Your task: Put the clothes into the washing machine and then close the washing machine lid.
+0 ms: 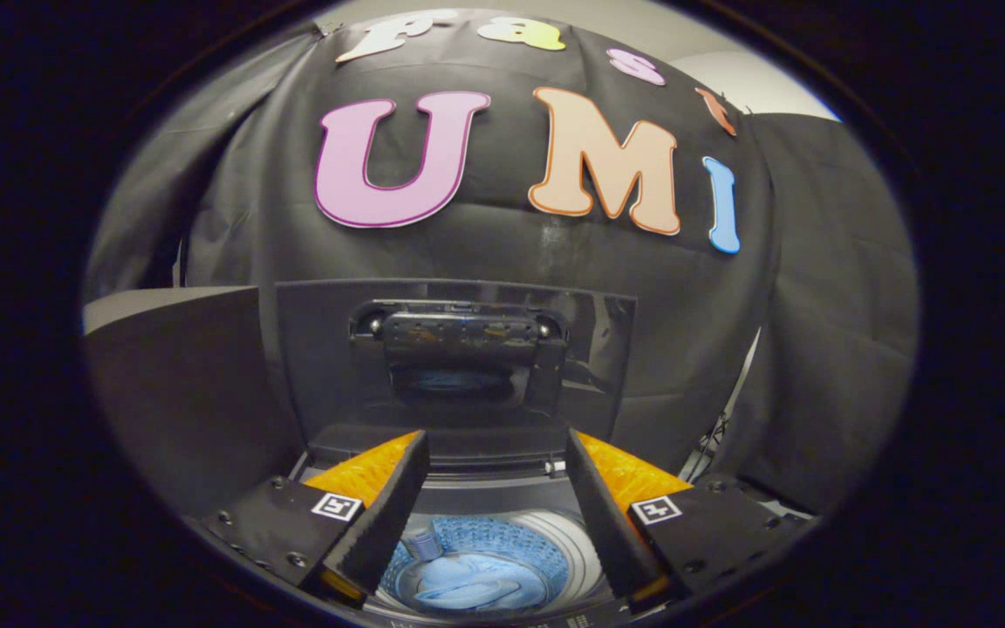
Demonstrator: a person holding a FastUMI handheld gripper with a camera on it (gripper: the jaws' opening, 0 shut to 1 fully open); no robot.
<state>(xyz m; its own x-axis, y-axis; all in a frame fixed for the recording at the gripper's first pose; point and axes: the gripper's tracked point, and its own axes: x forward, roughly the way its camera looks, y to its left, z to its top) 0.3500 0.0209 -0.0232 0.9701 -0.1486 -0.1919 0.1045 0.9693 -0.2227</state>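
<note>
Booth wall point(816, 331) of black cloth fills the background, draped behind the machine and folding forward along the right side.

Washing machine point(485, 488), top-loading, dark body, stands below and ahead of the gripper. Its lid point(319, 366) is raised, standing upright at the back of the opening against the cloth. Lid panel is dark and glossy, with reflections across it. A black handle block point(459, 344) sits on the face of the lid, near its upper middle, with a recess under it.

Drum point(546, 545) is open to view beneath the fingers: pale ringed rim, blue perforated inner wall.

Clothes point(476, 580), light blue fabric, lie bunched at the bottom of the drum, inside the machine, seen through the gap between the two fingers and below them.

Gripper point(495, 449) hangs over the drum opening, pointed toward the raised lid. Fingers point(385, 515) are spread wide apart, with nothing between them; neither finger touches the clothes, the drum rim or the lid. A small square marker point(335, 506) sits on each finger mount.
</note>
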